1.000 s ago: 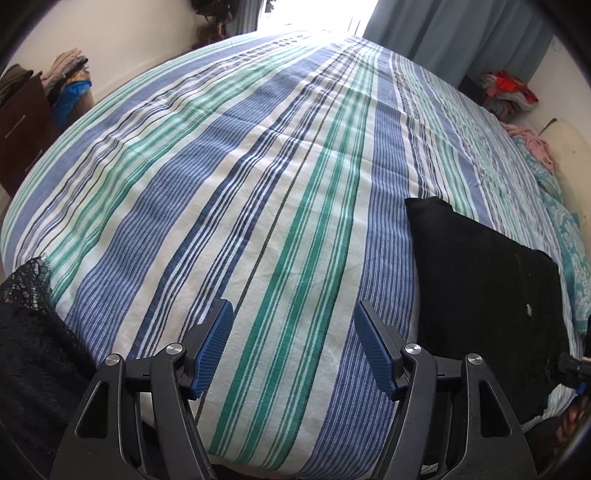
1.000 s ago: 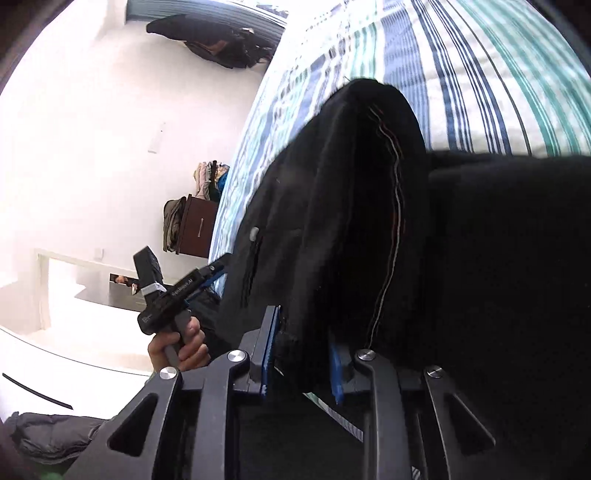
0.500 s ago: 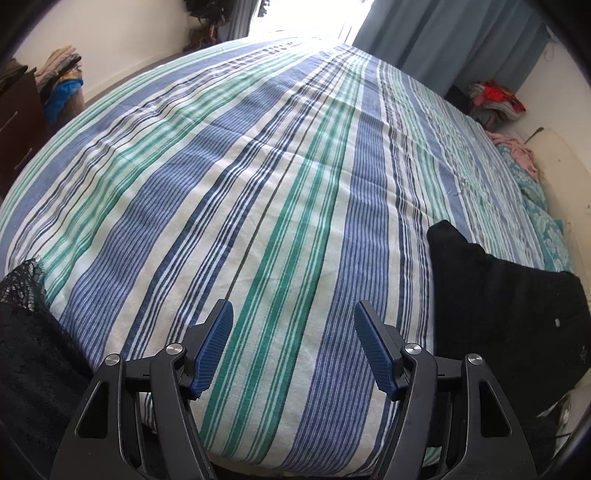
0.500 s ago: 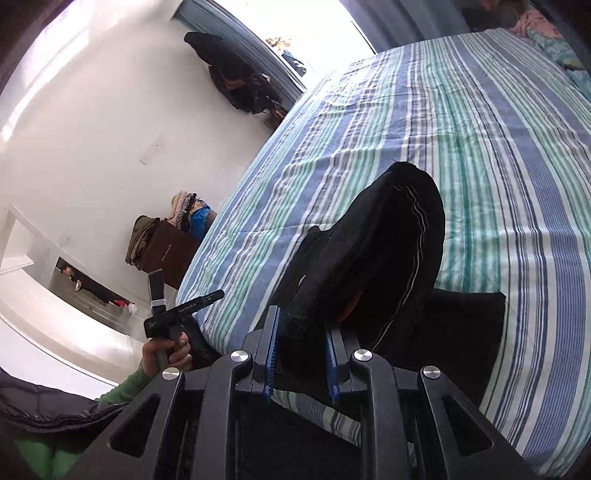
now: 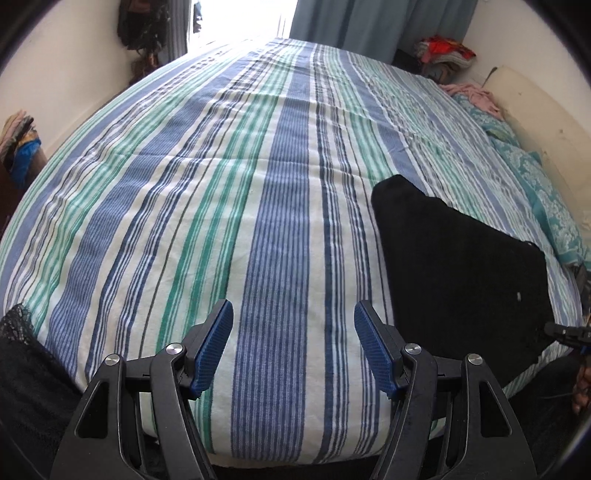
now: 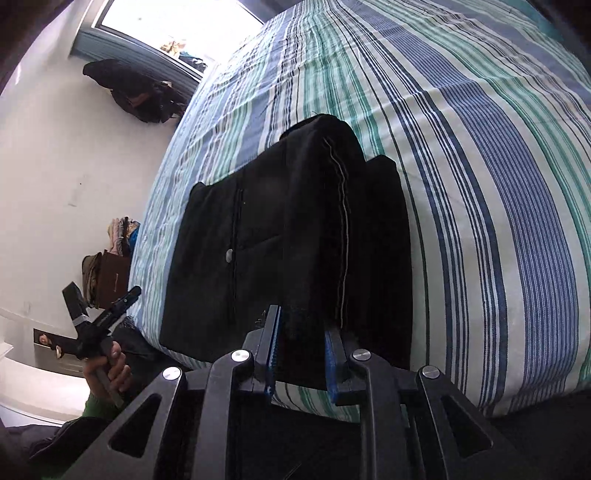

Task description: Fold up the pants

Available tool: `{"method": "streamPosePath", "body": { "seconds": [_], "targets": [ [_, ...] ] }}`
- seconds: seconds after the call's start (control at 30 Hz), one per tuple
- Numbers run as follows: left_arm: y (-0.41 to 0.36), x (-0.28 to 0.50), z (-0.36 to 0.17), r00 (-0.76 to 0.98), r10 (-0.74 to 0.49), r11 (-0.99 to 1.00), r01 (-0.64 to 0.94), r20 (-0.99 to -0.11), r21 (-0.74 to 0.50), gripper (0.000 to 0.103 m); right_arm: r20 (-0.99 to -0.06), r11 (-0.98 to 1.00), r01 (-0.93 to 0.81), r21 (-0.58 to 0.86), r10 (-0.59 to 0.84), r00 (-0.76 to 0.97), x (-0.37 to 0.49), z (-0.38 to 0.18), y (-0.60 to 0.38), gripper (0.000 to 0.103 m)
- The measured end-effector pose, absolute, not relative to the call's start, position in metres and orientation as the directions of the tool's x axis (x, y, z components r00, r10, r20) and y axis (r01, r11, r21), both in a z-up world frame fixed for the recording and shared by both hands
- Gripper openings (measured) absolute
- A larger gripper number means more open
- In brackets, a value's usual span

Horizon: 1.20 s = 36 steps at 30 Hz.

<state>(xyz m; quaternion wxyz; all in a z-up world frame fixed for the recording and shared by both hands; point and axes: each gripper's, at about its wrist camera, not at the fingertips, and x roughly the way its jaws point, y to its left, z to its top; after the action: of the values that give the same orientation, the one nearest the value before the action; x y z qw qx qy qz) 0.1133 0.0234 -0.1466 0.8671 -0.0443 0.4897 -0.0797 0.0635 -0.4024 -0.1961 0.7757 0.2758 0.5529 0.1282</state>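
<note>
Black pants (image 6: 255, 240) lie folded near the front edge of the striped bed (image 6: 480, 155), with a button (image 6: 229, 254) showing. My right gripper (image 6: 301, 350) is shut on a raised fold of the pants, a pale seam running up it. In the left wrist view the pants (image 5: 461, 266) lie to the right on the bed (image 5: 221, 184). My left gripper (image 5: 293, 347) hovers open over the bare bedspread, left of the pants, holding nothing. A hand holds the left gripper (image 6: 99, 321) off the bed's corner. The tip of the right gripper (image 5: 565, 332) shows at the pants' near corner.
A black lace garment (image 5: 22, 369) hangs at the bed's near left corner. A dark dresser with piled clothes (image 6: 110, 273) stands by the wall. Teal pillows (image 5: 535, 192) and heaped clothes (image 5: 443, 51) sit at the far right. Curtains (image 5: 369, 22) frame a bright window.
The right gripper swung the held fold across, and the pants now lie flatter and squarer on the bed. The left gripper shifted sideways, still open.
</note>
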Motion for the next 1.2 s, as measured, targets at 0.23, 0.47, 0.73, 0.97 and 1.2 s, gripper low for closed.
{"method": "streamPosePath", "body": {
  "seconds": [0.23,0.47,0.73,0.97,1.2],
  "targets": [
    [-0.023,0.097,-0.125,0.518,-0.239,0.961,0.245,-0.821,-0.125,0.071,-0.745,0.809,0.057,0.585,0.509,0.431,0.053,-0.16,-0.402,0.018],
    [-0.071,0.097,-0.13,0.494,-0.232,0.939,0.339,-0.838,-0.061,0.075,-0.883,0.904,0.134,0.405,0.35,0.312,0.053,-0.194,-0.4,0.026],
    [-0.097,0.076,-0.161,0.461,-0.178,0.925,0.379,-0.869,0.012,0.075,-0.829,0.976,-0.006,0.218,0.189,0.527,0.067,-0.112,-0.384,0.029],
    [-0.103,0.073,-0.166,0.467,-0.163,0.917,0.397,-0.869,0.041,0.083,-0.865,0.972,0.011,0.234,0.203,0.459,0.13,-0.179,-0.374,0.022],
    [-0.092,0.074,-0.15,0.452,-0.213,0.932,0.36,-0.866,-0.041,0.083,-0.845,0.965,0.023,0.259,0.216,0.489,0.102,-0.163,-0.371,0.019]
  ]
}}
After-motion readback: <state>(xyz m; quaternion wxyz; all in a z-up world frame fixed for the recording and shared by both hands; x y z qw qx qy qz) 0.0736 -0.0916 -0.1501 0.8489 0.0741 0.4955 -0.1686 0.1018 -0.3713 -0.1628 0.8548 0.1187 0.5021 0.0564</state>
